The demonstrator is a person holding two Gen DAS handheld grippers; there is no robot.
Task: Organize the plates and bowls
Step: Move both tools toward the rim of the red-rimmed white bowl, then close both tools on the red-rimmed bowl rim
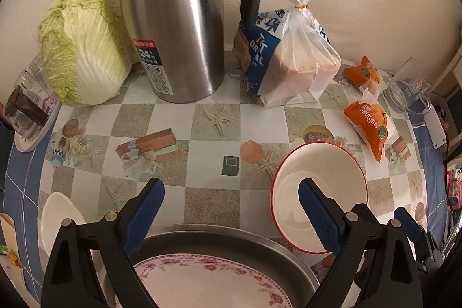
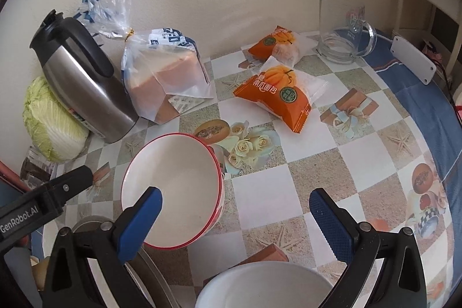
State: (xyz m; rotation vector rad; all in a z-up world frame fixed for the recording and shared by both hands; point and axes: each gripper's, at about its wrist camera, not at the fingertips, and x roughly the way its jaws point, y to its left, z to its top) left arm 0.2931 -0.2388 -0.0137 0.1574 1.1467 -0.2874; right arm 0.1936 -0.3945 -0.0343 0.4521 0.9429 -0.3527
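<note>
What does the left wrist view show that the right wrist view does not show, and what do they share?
Only the left wrist view shows the floral plate lying in a metal pan, and a small dark green cube on the tablecloth.

Only the right wrist view shows a plain white bowl at the bottom edge, and the thermos lid.

Both show the red-rimmed bowl, the steel thermos, the cabbage, the bread bag, two orange snack packets and the glass mug. Both grippers are open.
</note>
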